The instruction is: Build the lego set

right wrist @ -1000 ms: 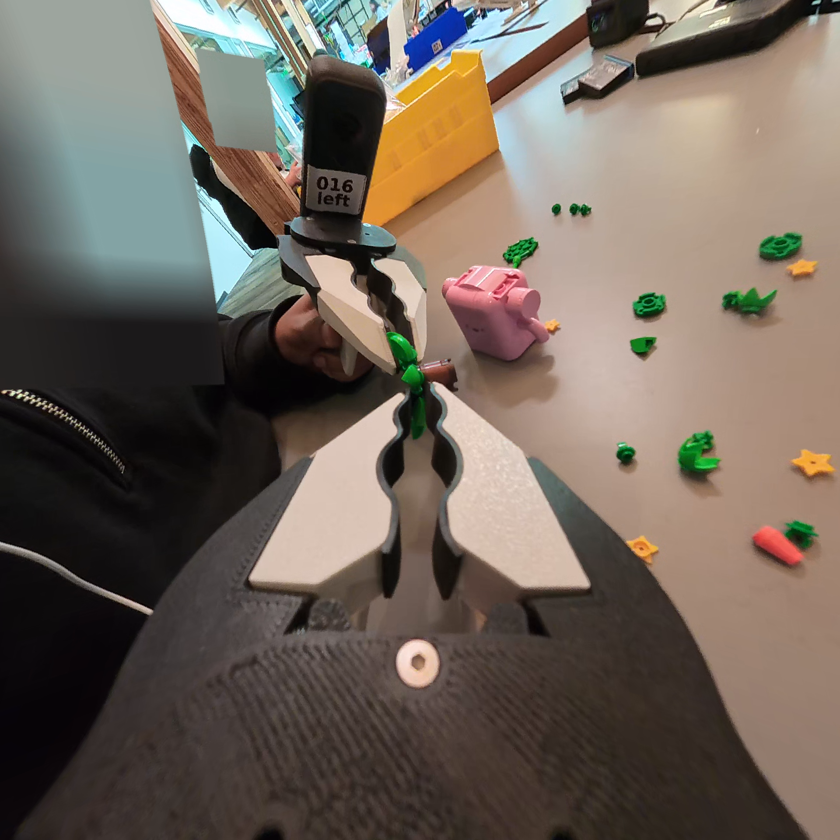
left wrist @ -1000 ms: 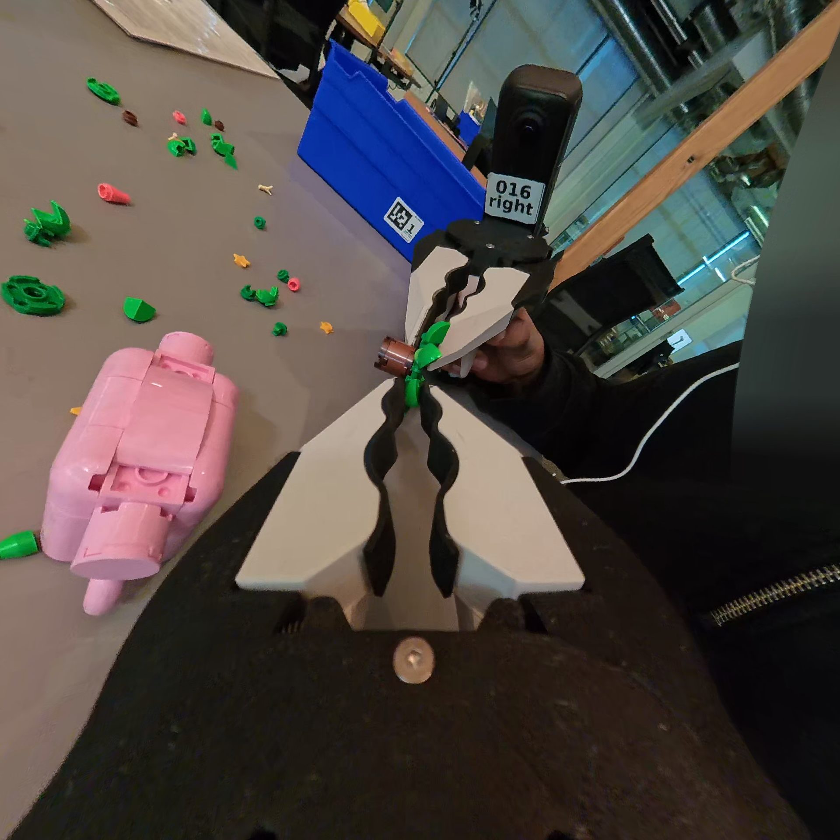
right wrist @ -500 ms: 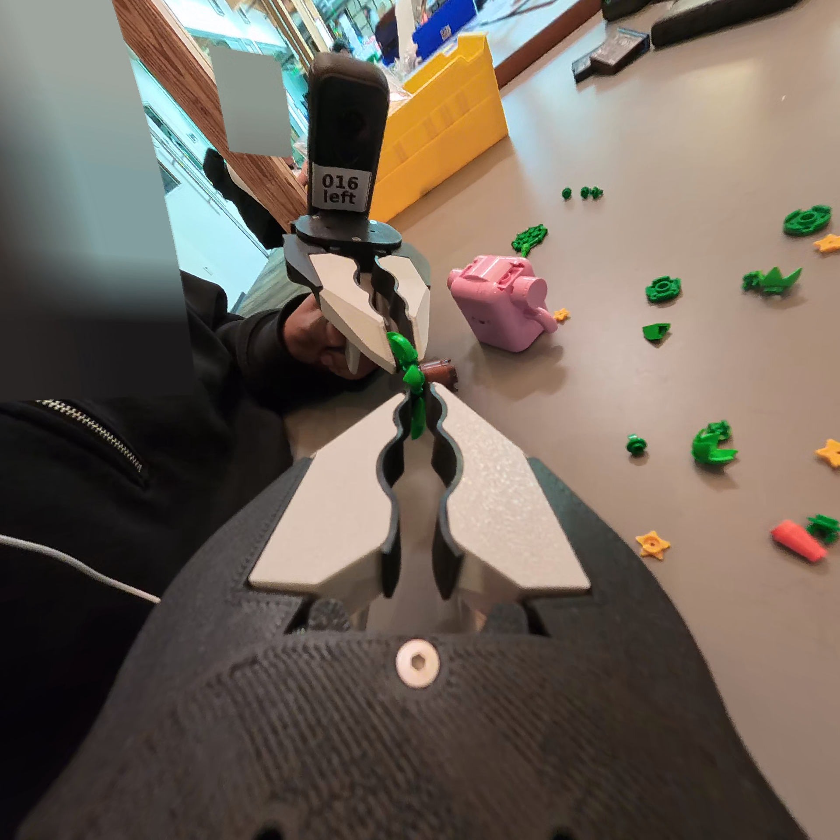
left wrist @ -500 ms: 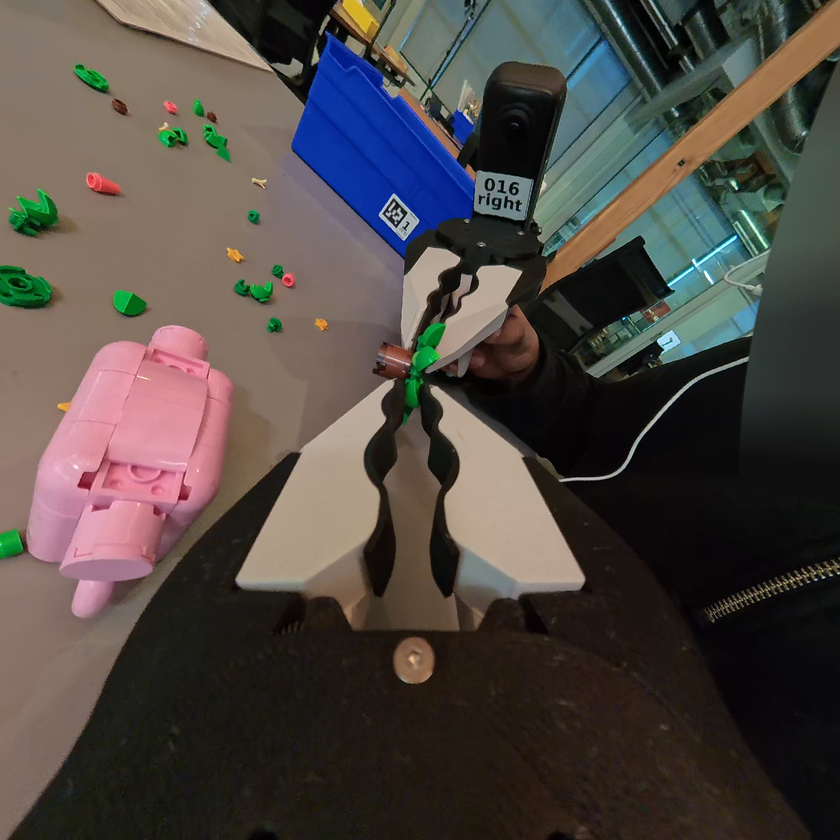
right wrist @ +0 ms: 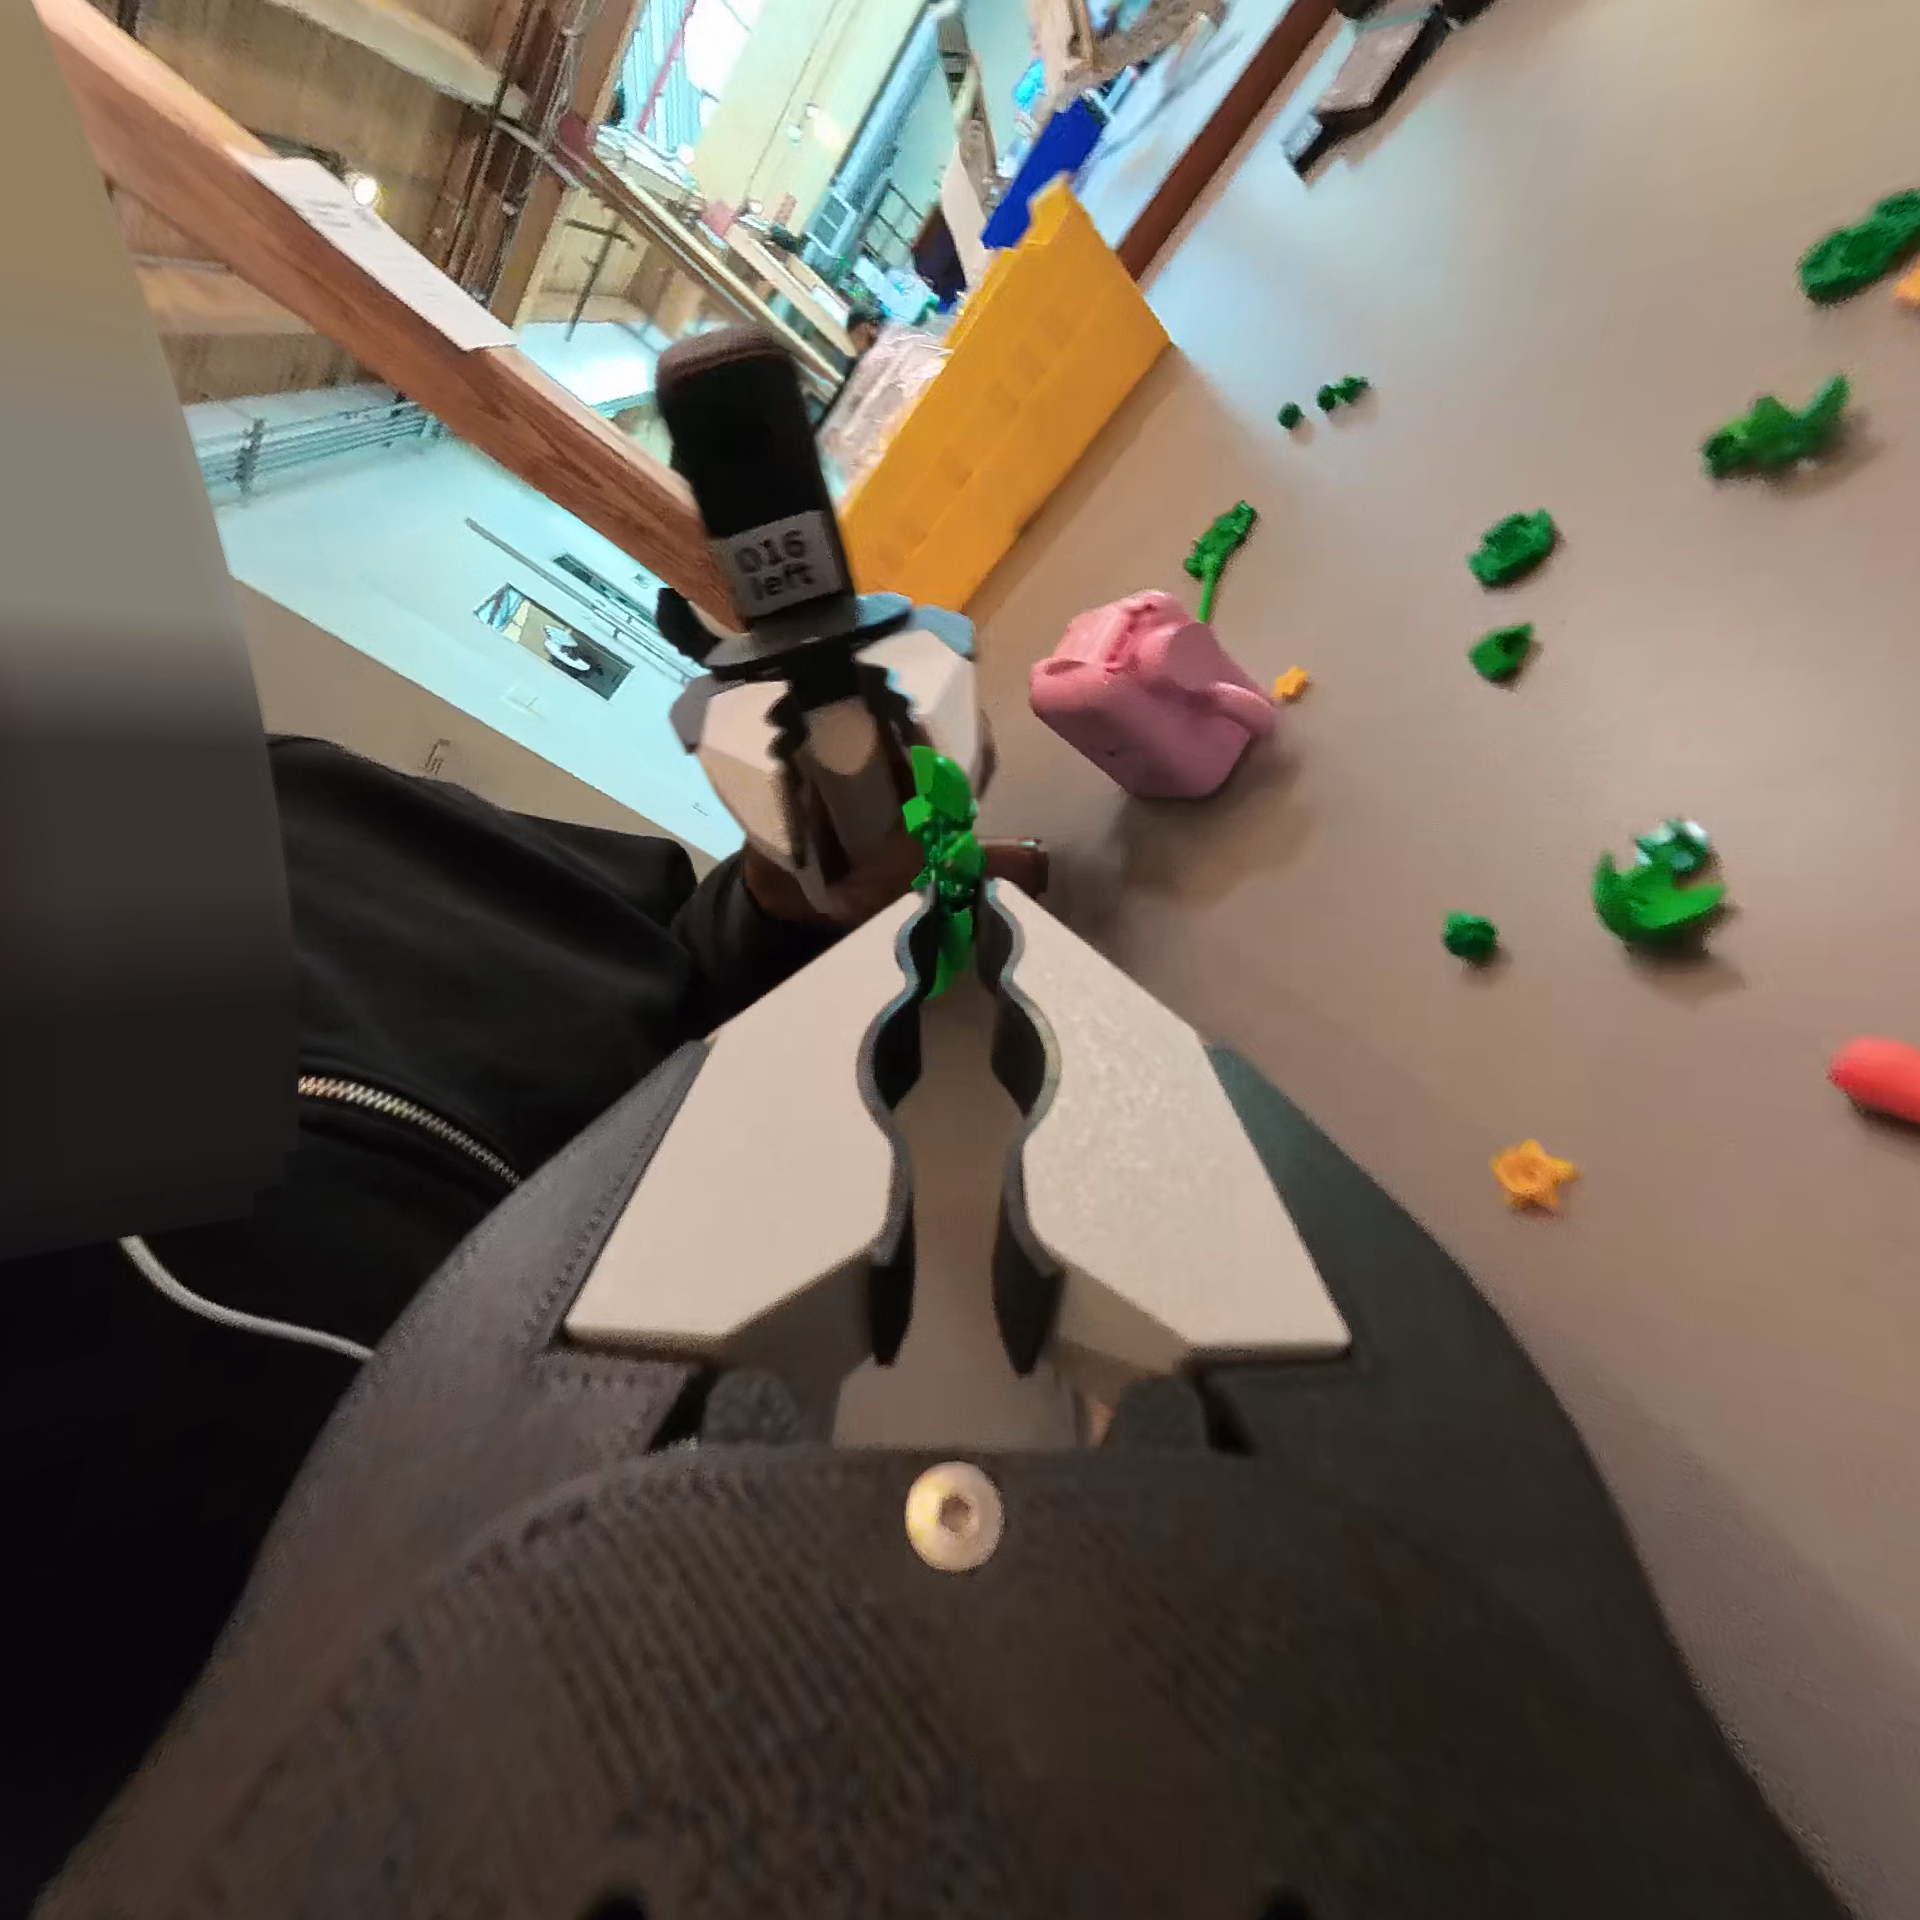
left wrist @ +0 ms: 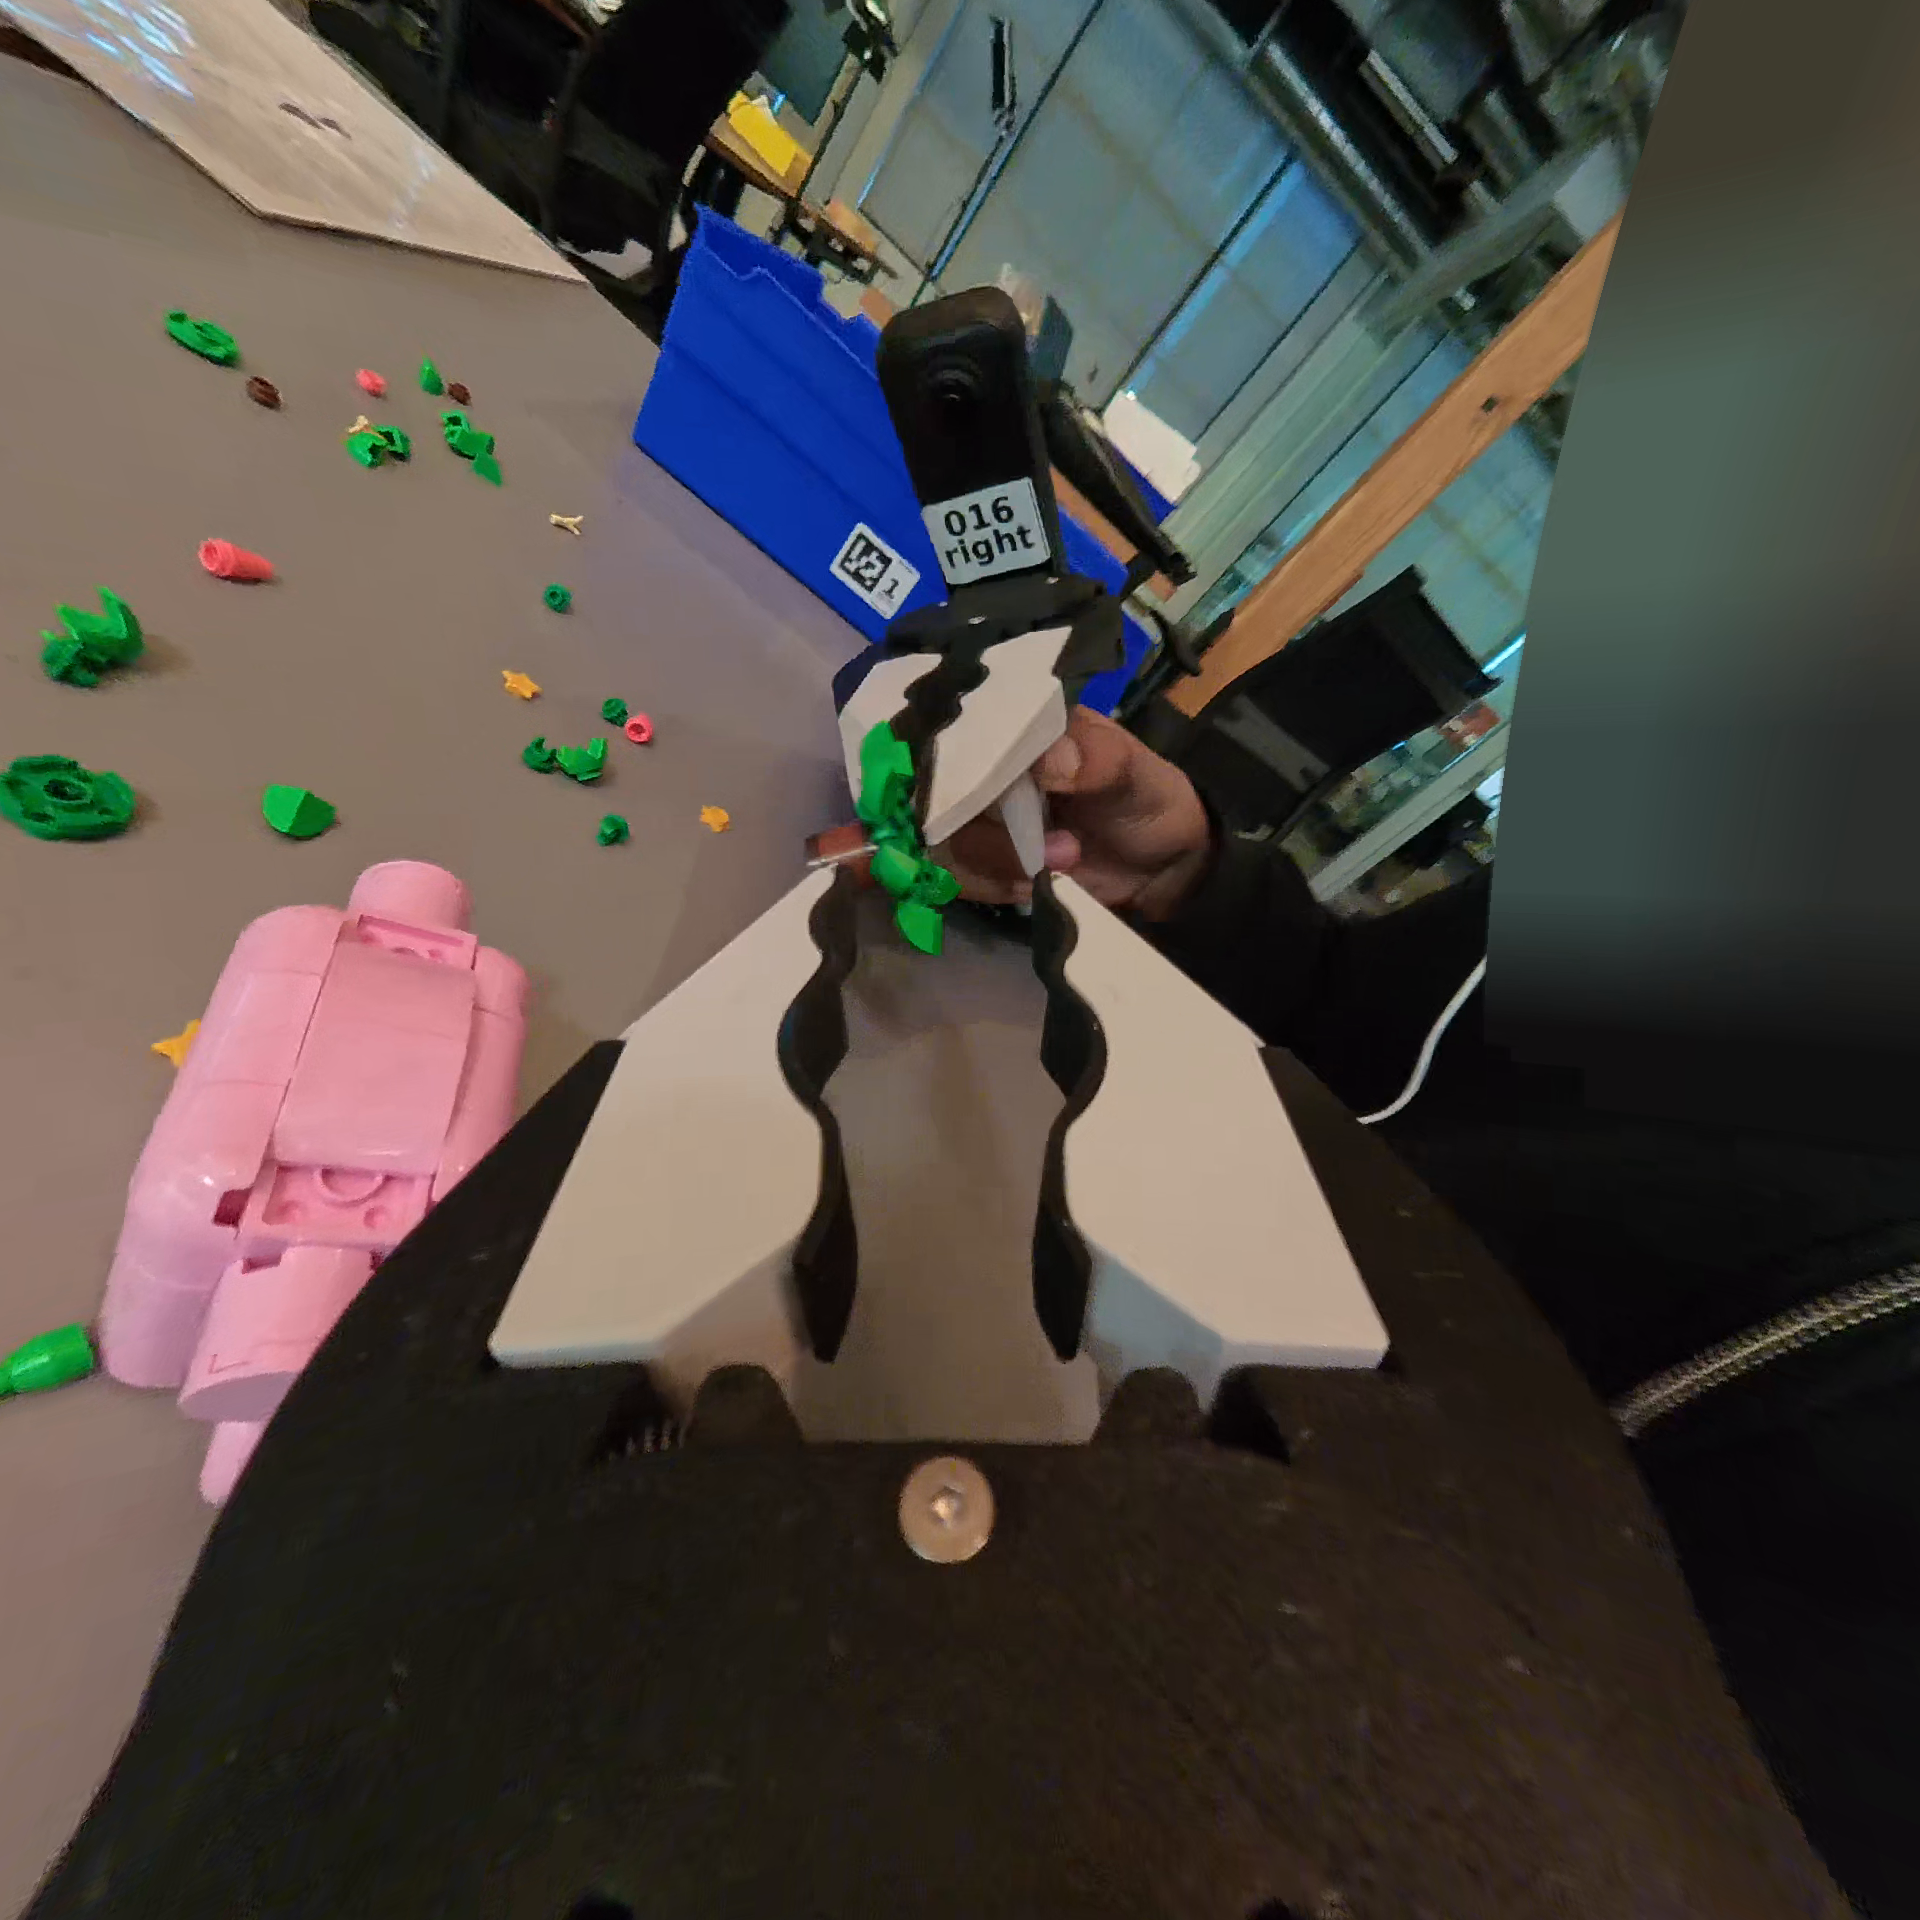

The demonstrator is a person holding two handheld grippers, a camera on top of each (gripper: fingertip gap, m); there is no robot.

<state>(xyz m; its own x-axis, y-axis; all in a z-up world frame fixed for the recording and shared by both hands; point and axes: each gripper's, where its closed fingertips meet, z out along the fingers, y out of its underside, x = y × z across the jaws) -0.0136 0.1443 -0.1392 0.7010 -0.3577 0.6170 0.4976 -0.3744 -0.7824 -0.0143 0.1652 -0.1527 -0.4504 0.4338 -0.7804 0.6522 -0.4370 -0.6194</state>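
Note:
My right gripper (right wrist: pixel 951 914) is shut on a green leafy stem (right wrist: pixel 945 831) with a small brown piece (right wrist: pixel 1018 857) at its side, held above the grey table. In the left wrist view the stem (left wrist: pixel 894 821) sits in the right gripper (left wrist: pixel 920 790), just past my left gripper (left wrist: pixel 935 904). The left gripper is open, its fingers apart on either side of the stem's lower leaf and not clamping it. It also shows in the right wrist view (right wrist: pixel 821 821). A pink brick build (left wrist: pixel 322 1101) lies on the table to the left, and shows in the right wrist view (right wrist: pixel 1153 696).
Loose green pieces (left wrist: pixel 68 795), orange stars (right wrist: pixel 1532 1174) and a red cone (left wrist: pixel 234 561) lie scattered on the table. A blue bin (left wrist: pixel 769 436) and a yellow bin (right wrist: pixel 1018 416) stand at the table's edges. A cardboard sheet (left wrist: pixel 260 114) lies far back. The grippers are tip to tip, or close to it.
My left gripper has opened and let go of the green stem. The right gripper still holds it and has tilted; both views have shifted.

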